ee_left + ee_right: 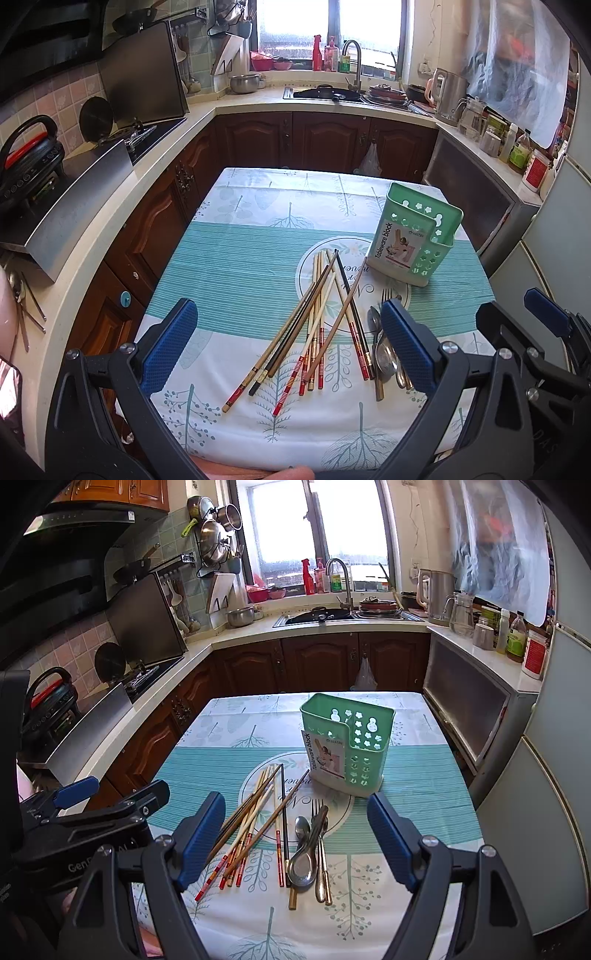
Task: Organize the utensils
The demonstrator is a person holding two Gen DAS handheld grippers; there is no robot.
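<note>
Several chopsticks lie fanned across a table with a teal leaf-print cloth. To their right lies a bunch of metal spoons and a fork. A green tableware holder stands upright behind them, empty as far as I can see. My left gripper hangs open above the chopsticks with nothing between its blue pads. My right gripper is open too, over the chopstick handles and spoons. In the right wrist view the left gripper shows at the left.
Kitchen counters wrap around the table: a stove and a black appliance at left, a sink under the window, a kettle and bottles on the right counter. A fridge stands at right. Dark wood cabinets sit close behind the table.
</note>
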